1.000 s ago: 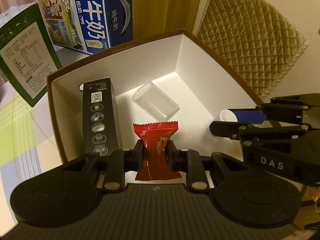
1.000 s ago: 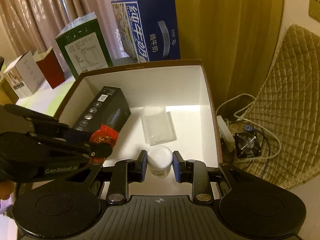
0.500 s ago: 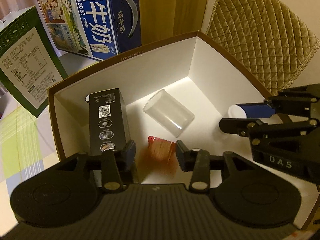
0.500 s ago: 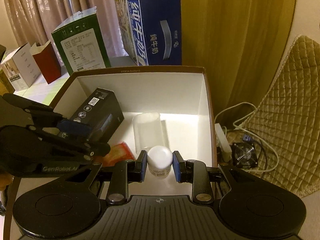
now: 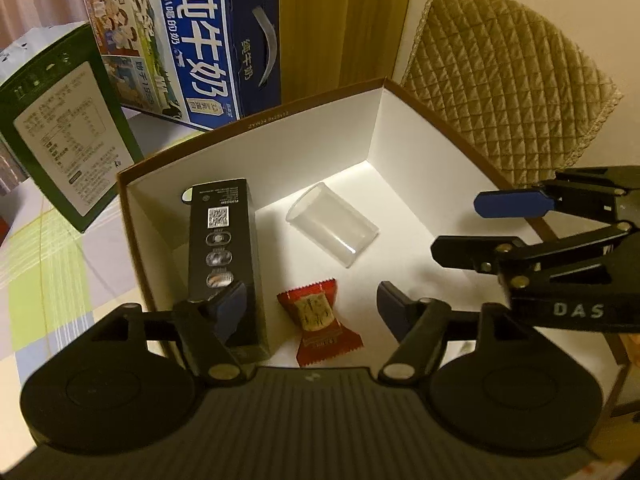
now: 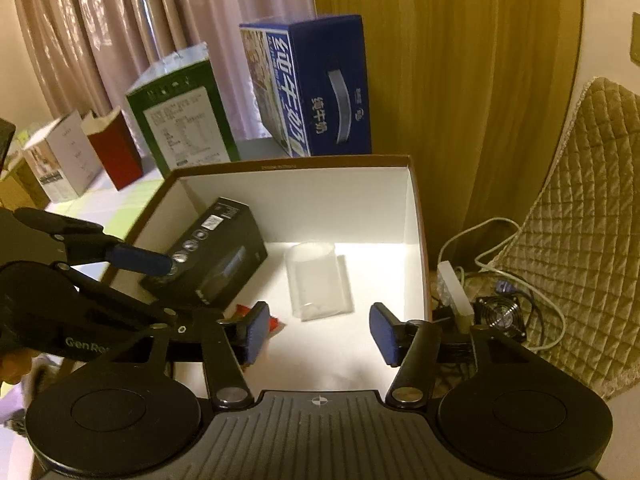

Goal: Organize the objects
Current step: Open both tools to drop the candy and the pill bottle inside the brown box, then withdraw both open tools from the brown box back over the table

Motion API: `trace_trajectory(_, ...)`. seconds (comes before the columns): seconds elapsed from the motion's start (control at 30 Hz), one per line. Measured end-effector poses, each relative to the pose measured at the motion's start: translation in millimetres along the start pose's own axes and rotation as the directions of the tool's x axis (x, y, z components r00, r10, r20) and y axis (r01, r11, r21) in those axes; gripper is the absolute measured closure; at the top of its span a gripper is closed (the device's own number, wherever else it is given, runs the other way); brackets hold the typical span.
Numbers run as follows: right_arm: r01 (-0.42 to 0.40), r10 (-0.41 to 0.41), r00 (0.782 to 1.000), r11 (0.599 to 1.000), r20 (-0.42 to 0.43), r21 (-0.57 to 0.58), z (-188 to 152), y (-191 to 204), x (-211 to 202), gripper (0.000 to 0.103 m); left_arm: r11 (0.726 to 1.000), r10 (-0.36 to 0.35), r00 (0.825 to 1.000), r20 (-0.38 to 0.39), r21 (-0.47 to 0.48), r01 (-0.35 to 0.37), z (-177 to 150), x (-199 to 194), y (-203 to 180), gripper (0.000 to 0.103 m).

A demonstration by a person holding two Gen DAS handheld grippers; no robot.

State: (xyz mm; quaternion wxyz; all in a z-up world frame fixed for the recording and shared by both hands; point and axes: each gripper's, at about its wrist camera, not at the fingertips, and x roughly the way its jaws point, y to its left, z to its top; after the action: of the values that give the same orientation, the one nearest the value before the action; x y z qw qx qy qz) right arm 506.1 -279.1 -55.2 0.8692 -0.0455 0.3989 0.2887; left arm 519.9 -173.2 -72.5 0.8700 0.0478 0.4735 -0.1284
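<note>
Left gripper spread wide – above candy, box.

Dim, warm yellowish light, brightest glare on the box floor; fisheye-bent edges, perhaps slightly soft.

Both wrist cameras look steeply down, from close above, into the white-lined box. Left view faces its far right corner; right view faces the far wall. Shared: black carton, clear cup.
</note>
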Motion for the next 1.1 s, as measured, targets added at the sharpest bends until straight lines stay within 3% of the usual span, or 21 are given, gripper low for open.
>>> trace_trajectory(0.4, -0.009, 0.002, 0.998, 0.994, 0.064, 0.110, -31, 7, -56, 0.002, 0.999, -0.024, 0.999, 0.044, -0.025, 0.026, -31, -55, -5, 0.020)
trace_trajectory(0.6, -0.013, 0.000, 0.996, 0.988, 0.086, 0.151, -43, 13, -76, 0.002, 0.999, -0.019, 0.998, 0.055, -0.044, 0.022, -47, -79, -7, 0.013)
trace_trajectory(1.1, -0.005, -0.008, 0.997, 0.983, 0.072, 0.182, -75, 44, -109, 0.002, 0.994, 0.011, 0.997, 0.073, -0.113, -0.003, -94, -126, -9, 0.012)
